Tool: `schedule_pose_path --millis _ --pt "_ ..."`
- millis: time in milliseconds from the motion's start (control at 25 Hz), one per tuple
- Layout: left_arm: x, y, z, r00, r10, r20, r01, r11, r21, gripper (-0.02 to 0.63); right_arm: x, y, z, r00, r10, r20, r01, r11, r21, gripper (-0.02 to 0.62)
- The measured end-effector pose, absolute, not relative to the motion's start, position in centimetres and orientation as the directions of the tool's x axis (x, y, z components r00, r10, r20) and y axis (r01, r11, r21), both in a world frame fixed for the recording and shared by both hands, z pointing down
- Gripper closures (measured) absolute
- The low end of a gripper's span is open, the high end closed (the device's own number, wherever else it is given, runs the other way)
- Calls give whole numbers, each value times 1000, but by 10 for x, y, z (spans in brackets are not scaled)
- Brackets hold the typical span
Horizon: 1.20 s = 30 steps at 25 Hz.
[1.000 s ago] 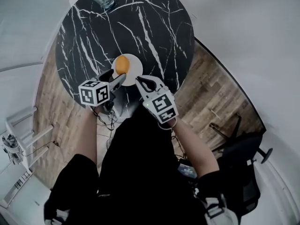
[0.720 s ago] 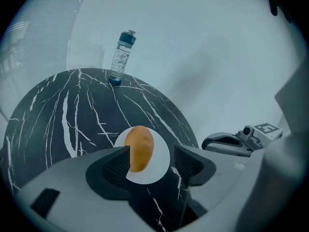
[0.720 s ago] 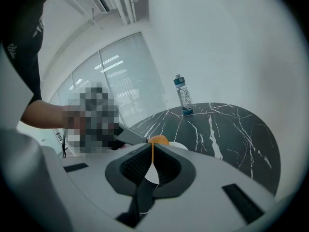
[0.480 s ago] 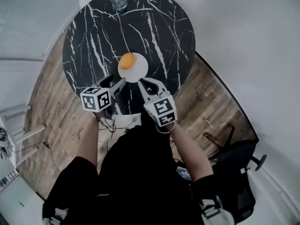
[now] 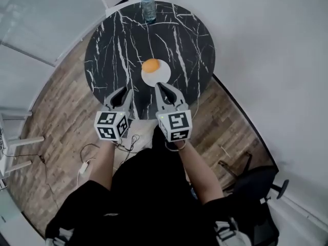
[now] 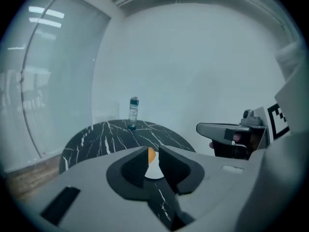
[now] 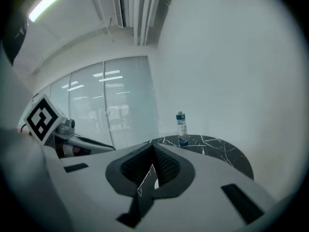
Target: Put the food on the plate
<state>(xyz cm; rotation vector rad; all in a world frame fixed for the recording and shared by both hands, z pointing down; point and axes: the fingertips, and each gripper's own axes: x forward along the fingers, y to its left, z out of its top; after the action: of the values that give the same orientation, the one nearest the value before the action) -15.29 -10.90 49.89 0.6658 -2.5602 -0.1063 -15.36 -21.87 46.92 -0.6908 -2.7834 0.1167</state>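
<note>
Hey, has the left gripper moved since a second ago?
Yes. The left gripper has pulled back from the plate toward the person, and its jaws have just been closing with nothing between them.

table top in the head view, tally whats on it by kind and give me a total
orange round food: 1
white plate: 1
water bottle: 1
total: 3
</note>
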Motion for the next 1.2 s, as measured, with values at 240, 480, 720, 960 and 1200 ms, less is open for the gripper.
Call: schedule_pose_path --millis 240,480,720,960,1200 --pt "-103 -86 423 -857 -422 295 -411 906 99 604 -102 -209 400 -886 442 137 436 897 -74 598" --pt "-57 -73 360 -893 -408 191 -411 911 23 606 -54 -216 323 -917 399 3 397 913 91 598" --pt "-22 -75 317 -899 -414 141 -415 909 22 606 -16 -220 263 -925 369 -94 353 924 147 598" --pt "-10 -69 285 -923 -378 69 -380 925 -26 606 -4 -210 240 -905 407 -123 386 908 162 598" --pt "-9 -68 275 -922 -386 38 -387 921 -32 606 -10 -194 240 -894 429 -131 408 899 161 598"
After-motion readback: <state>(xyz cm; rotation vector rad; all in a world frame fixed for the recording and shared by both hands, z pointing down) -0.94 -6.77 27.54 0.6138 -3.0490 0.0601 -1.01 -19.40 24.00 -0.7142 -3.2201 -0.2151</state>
